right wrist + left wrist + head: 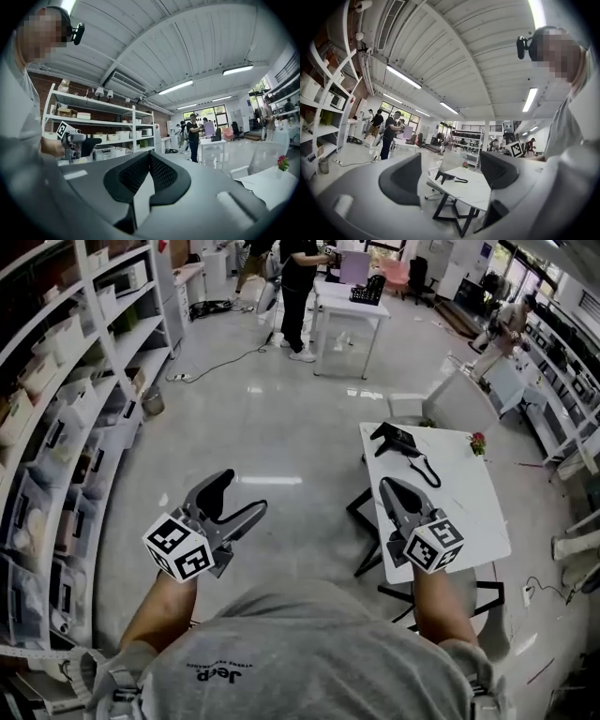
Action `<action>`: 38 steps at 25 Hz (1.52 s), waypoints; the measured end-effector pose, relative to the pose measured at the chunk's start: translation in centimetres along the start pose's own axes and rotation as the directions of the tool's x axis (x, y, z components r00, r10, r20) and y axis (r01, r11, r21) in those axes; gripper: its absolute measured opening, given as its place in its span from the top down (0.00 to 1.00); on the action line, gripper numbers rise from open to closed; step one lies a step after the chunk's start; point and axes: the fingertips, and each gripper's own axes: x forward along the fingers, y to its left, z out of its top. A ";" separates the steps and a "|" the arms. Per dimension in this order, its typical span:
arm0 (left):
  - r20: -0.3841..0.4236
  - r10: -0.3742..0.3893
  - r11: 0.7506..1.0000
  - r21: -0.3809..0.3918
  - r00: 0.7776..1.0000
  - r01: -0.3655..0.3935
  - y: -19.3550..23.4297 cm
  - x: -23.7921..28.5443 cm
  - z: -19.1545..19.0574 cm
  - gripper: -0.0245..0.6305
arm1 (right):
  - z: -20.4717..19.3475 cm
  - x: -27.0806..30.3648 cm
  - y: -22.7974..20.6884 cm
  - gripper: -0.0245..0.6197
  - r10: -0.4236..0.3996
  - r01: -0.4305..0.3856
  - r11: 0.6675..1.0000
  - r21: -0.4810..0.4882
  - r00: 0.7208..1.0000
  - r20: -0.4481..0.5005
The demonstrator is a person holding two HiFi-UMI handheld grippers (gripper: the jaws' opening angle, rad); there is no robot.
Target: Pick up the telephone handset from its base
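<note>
A black telephone (397,439) with its handset on the base stands at the far end of a small white table (459,512); its cord trails toward the middle. The left gripper view also shows the telephone (448,176), small and far off between the jaws. My left gripper (238,499) is held over the floor to the left of the table, open and empty. My right gripper (390,487) hovers above the table's near left part, short of the phone, its jaws shut with the tips touching (150,157) and nothing between them.
A small red flower (478,442) sits at the table's far right edge. White shelving (66,427) with bins lines the left wall. Another white table (349,302) and standing people are far across the grey floor. Chairs and benches stand at right.
</note>
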 end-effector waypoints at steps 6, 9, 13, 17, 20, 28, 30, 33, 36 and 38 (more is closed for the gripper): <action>-0.008 -0.042 0.999 -0.014 0.999 0.042 7.9 2.9 1.8 0.31 | 0.5 7.4 -1.6 0.95 -0.039 0.039 0.999 -0.005 0.999 -0.009; -0.007 -0.054 0.998 -0.027 0.999 0.054 10.5 4.4 1.9 0.31 | 0.2 9.8 -3.0 0.95 -0.052 0.052 0.999 0.001 0.998 -0.025; -0.014 -0.043 0.998 -0.041 0.999 0.043 13.2 6.6 2.1 0.31 | -0.3 12.6 -5.2 0.95 -0.050 0.050 0.999 0.010 0.998 -0.044; -0.023 -0.018 0.999 -0.046 1.000 0.017 15.5 9.0 1.3 0.31 | -1.2 15.7 -7.8 0.95 -0.013 0.014 1.000 0.027 0.999 -0.053; -0.031 0.020 0.999 -0.040 0.999 -0.022 16.7 11.8 0.8 0.31 | -1.6 18.2 -11.1 0.95 0.032 -0.030 0.999 0.030 0.998 -0.053; -0.005 0.171 0.985 -0.019 0.985 -0.171 21.8 22.4 1.6 0.31 | -1.4 26.9 -22.0 0.95 0.180 -0.178 0.983 0.041 0.983 -0.042; -0.001 0.190 0.982 -0.014 0.982 -0.190 22.8 25.2 2.1 0.31 | -0.7 28.8 -24.3 0.95 0.214 -0.213 0.977 0.024 0.976 -0.041; -0.010 0.202 0.979 -0.002 0.979 -0.202 24.2 29.1 2.6 0.31 | 0.0 31.1 -27.8 0.95 0.234 -0.234 0.972 0.016 0.972 -0.033; -0.029 0.202 0.979 -0.013 0.979 -0.202 26.3 31.3 2.7 0.31 | -0.6 33.6 -30.3 0.95 0.218 -0.217 0.975 0.042 0.975 -0.033; -0.033 0.193 0.981 -0.022 0.981 -0.194 28.0 32.1 2.9 0.31 | -1.0 35.1 -31.0 0.95 0.203 -0.201 0.978 0.051 0.978 -0.037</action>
